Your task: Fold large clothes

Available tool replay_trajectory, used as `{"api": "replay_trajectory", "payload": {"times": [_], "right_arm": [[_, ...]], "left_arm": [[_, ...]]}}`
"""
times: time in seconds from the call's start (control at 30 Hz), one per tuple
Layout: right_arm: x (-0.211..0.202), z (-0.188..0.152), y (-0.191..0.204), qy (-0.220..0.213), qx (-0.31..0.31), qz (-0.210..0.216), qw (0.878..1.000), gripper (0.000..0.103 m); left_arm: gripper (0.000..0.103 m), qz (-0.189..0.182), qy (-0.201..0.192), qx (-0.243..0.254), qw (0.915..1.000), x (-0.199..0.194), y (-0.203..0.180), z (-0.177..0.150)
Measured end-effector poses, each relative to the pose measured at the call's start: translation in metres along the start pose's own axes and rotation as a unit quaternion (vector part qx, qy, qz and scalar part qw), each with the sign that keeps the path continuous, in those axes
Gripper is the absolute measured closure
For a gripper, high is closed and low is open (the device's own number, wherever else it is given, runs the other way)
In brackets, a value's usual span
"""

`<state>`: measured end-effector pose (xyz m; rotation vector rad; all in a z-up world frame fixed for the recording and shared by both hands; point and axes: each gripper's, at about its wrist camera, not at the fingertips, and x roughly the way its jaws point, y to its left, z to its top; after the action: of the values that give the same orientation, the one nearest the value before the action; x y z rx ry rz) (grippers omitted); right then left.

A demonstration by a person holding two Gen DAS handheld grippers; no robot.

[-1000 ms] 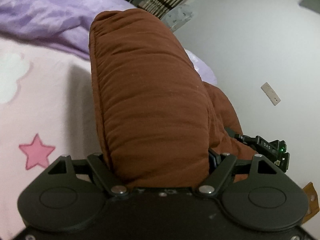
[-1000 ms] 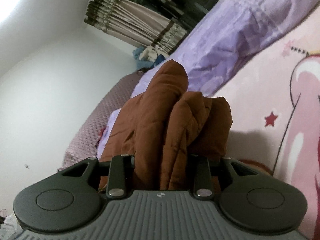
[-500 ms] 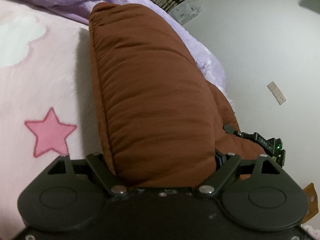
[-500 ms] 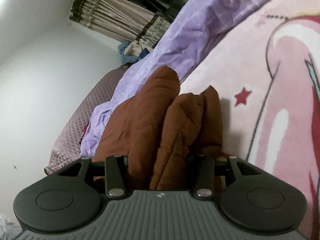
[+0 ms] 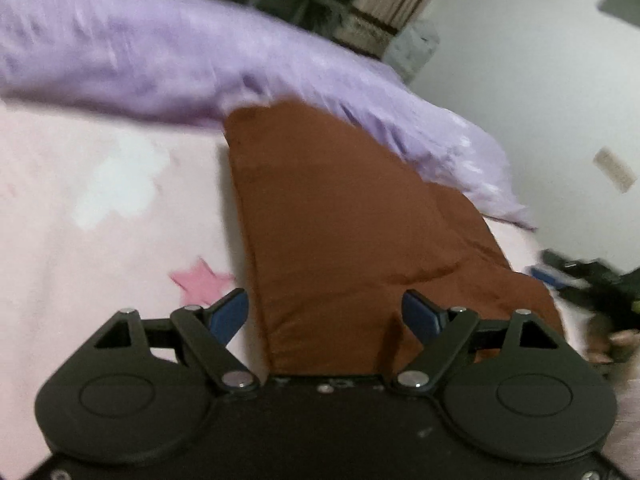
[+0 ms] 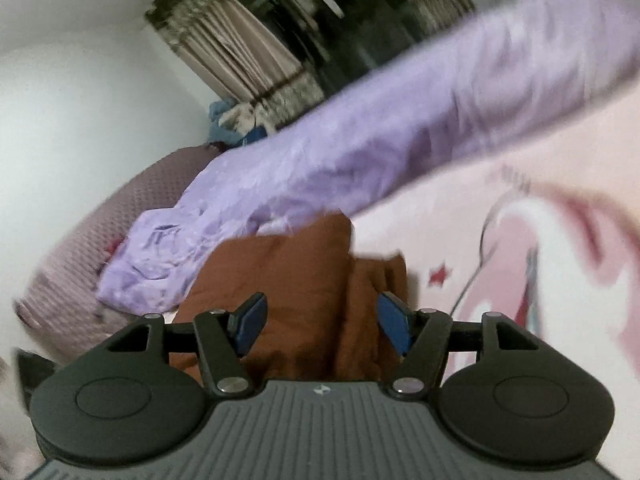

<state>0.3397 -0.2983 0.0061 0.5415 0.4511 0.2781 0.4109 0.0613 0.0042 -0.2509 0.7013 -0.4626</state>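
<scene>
A folded brown padded garment (image 5: 344, 232) lies on the pink bed cover (image 5: 100, 208). In the left wrist view my left gripper (image 5: 326, 312) is open, its blue pads (image 5: 228, 314) spread to either side of the garment's near edge and not pinching it. The right wrist view shows the same garment (image 6: 296, 280) as a folded bundle in front of my right gripper (image 6: 322, 320), which is open too, its blue pads (image 6: 394, 322) apart and off the cloth. Both views are blurred by motion.
A crumpled purple quilt (image 5: 160, 60) lies along the far side of the bed, touching the garment's far end; it also shows in the right wrist view (image 6: 360, 140). Pink stars and cartoon print mark the cover. Curtains (image 6: 240, 48) and white walls lie beyond.
Both grippers have opened and let go of the brown garment, which now lies flat on the bed. Both have drawn back a little from it.
</scene>
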Motion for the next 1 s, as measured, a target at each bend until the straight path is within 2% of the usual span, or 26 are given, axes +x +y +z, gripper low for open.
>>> {"api": "replay_trajectory", "payload": {"times": [0.07, 0.2, 0.3, 0.37, 0.43, 0.53, 0.67, 0.8, 1.0], "right_arm": [[-0.014, 0.001, 0.032, -0.026, -0.051, -0.018, 0.998, 0.030], [-0.029, -0.011, 0.087, -0.049, -0.122, -0.016, 0.991, 0.052], [-0.022, -0.029, 0.110, -0.039, -0.144, -0.017, 0.989, 0.066], [-0.015, -0.044, 0.117, -0.033, -0.162, -0.037, 0.986, 0.071], [-0.004, -0.056, 0.117, -0.019, -0.174, -0.064, 0.982, 0.074], [0.012, -0.070, 0.107, 0.000, -0.175, -0.109, 0.978, 0.084], [0.022, -0.079, 0.085, 0.025, -0.143, -0.128, 0.981, 0.100], [0.034, -0.094, 0.063, 0.034, -0.119, -0.119, 0.985, 0.103], [0.030, -0.100, 0.064, 0.021, -0.115, -0.116, 0.986, 0.103]], "left_arm": [[0.018, 0.019, -0.027, 0.024, 0.9992, -0.017, -0.020, -0.003], [0.018, 0.046, -0.072, 0.065, 0.9942, -0.038, -0.070, -0.017], [0.018, 0.050, -0.086, 0.067, 0.9928, -0.038, -0.088, -0.034], [0.018, 0.045, -0.073, 0.056, 0.9948, -0.031, -0.091, -0.043], [0.018, 0.039, -0.059, 0.046, 0.9964, -0.019, -0.088, -0.053], [0.018, 0.045, -0.040, 0.048, 0.9970, 0.000, -0.086, -0.066], [0.018, 0.051, -0.022, 0.043, 0.9975, 0.021, -0.077, -0.079], [0.018, 0.057, -0.025, 0.046, 0.9970, 0.037, -0.076, -0.090], [0.017, 0.055, -0.027, 0.052, 0.9967, 0.033, -0.073, -0.086]]}}
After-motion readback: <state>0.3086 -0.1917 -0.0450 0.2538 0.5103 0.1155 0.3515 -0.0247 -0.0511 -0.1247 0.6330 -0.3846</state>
